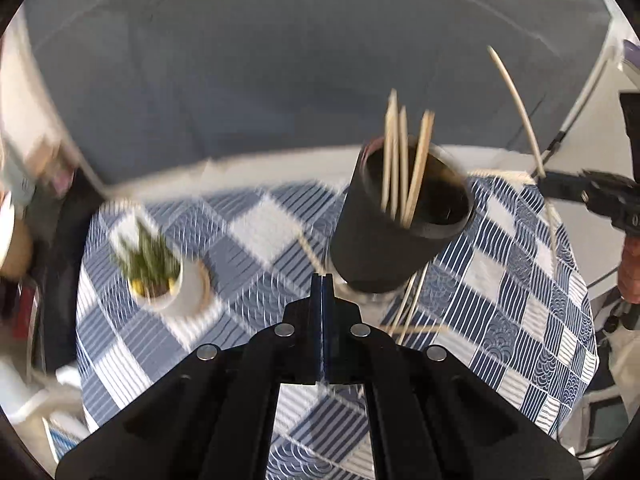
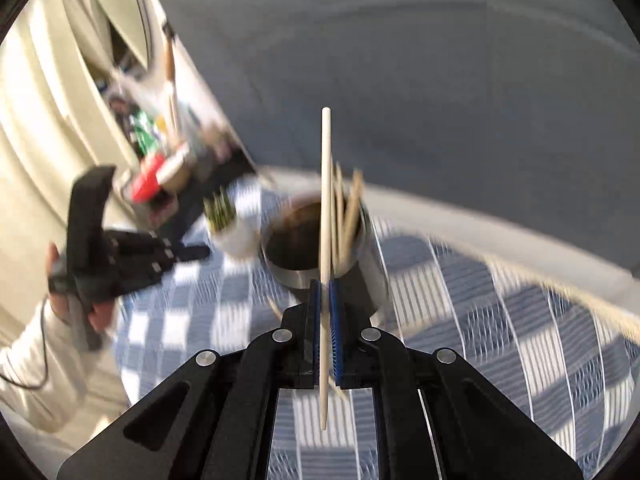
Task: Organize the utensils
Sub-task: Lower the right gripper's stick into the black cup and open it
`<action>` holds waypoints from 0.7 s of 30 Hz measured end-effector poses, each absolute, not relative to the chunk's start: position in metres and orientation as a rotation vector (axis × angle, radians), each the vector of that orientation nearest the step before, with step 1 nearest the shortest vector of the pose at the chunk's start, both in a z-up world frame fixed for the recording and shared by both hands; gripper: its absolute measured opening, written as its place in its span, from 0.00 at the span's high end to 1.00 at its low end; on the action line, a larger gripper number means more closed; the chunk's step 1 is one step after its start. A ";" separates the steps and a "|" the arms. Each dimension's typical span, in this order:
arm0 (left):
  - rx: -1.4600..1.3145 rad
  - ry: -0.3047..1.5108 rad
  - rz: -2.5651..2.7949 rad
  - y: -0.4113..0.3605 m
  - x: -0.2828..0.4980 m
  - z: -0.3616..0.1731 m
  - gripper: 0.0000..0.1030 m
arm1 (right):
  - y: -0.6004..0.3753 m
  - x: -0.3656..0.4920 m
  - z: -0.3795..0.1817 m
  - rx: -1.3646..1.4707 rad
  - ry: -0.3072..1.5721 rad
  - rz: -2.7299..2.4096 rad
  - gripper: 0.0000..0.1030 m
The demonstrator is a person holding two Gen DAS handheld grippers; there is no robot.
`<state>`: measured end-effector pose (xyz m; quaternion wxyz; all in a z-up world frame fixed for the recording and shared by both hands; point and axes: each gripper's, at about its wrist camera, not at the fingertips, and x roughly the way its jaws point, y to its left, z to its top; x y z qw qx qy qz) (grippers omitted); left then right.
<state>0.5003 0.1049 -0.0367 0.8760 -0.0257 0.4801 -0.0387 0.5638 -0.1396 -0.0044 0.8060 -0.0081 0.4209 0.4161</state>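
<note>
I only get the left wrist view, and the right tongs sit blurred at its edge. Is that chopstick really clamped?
Observer: Yes. In the right wrist view the chopstick is pinched between the blue pads of the right tongs.
Operator: Where along its length?
Observer: Nearer its rear end; the longer part sticks out past the tips.
Operator: What lies beyond it?
Observer: In that view it crosses in front of the black cup, which holds other chopsticks.
</note>
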 end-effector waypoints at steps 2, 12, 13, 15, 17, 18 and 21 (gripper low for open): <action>-0.017 0.984 -0.095 0.105 0.514 -0.021 0.99 | -0.132 0.571 0.016 0.030 0.813 0.903 0.95; 0.021 0.908 -0.163 0.108 0.578 0.010 0.99 | -0.101 0.604 0.034 0.125 0.572 0.897 0.95; 0.015 0.902 -0.164 0.111 0.582 0.011 0.99 | -0.100 0.605 0.033 0.129 0.557 0.887 0.95; -0.009 0.889 -0.169 0.115 0.594 0.007 0.99 | -0.095 0.609 0.023 0.123 0.533 0.869 0.95; -0.035 0.881 -0.171 0.118 0.602 -0.001 0.99 | -0.089 0.608 0.009 0.102 0.524 0.859 0.95; -0.053 0.878 -0.170 0.119 0.605 -0.006 0.99 | -0.086 0.607 0.000 0.090 0.522 0.855 0.95; -0.092 0.878 -0.172 0.120 0.607 -0.025 0.99 | -0.081 0.601 -0.025 0.091 0.538 0.863 0.95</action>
